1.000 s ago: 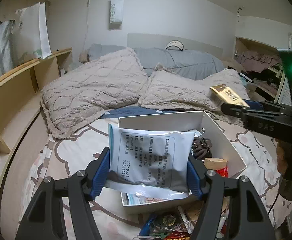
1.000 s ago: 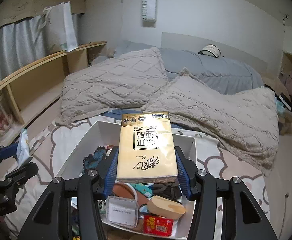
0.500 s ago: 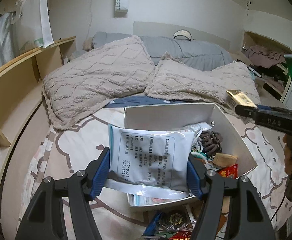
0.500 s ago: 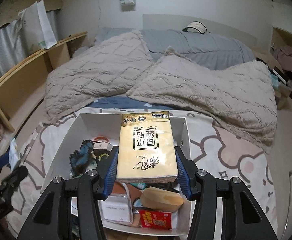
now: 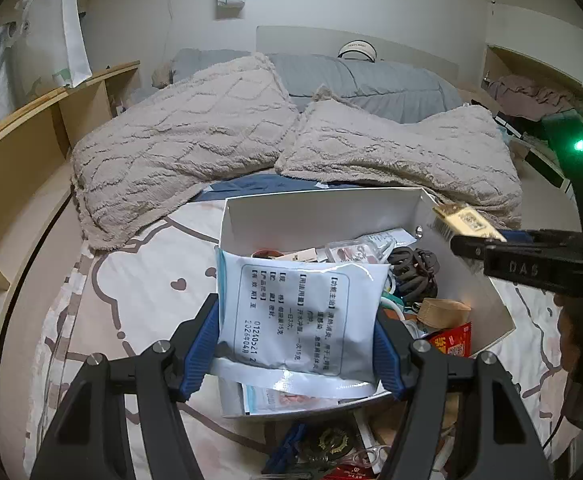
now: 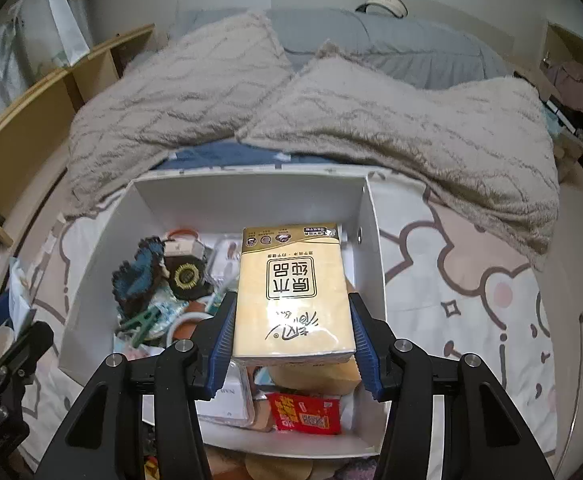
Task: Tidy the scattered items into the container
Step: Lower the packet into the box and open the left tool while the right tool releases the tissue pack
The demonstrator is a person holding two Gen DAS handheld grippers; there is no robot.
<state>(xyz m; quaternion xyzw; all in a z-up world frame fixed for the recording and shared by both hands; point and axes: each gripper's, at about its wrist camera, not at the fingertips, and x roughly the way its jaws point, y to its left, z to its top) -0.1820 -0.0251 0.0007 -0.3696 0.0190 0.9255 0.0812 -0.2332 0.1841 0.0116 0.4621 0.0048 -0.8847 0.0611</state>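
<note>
On a patterned bedsheet (image 6: 471,264), a white rectangular cardboard box (image 6: 251,196) stands crowded. A white printed sachet (image 5: 295,312) is clamped by the left gripper (image 5: 295,344) over its near-left rim; a yellow tissue pack (image 6: 291,292) is clamped by the right gripper (image 6: 291,336) beside its right wall.

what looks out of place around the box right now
A few items lie on the bedsheet just outside the white box, by its near wall: a dark gear-like piece and some blue bits. The white packet and yellow tissue pack are each clamped in a gripper above the box, not in it.
</note>
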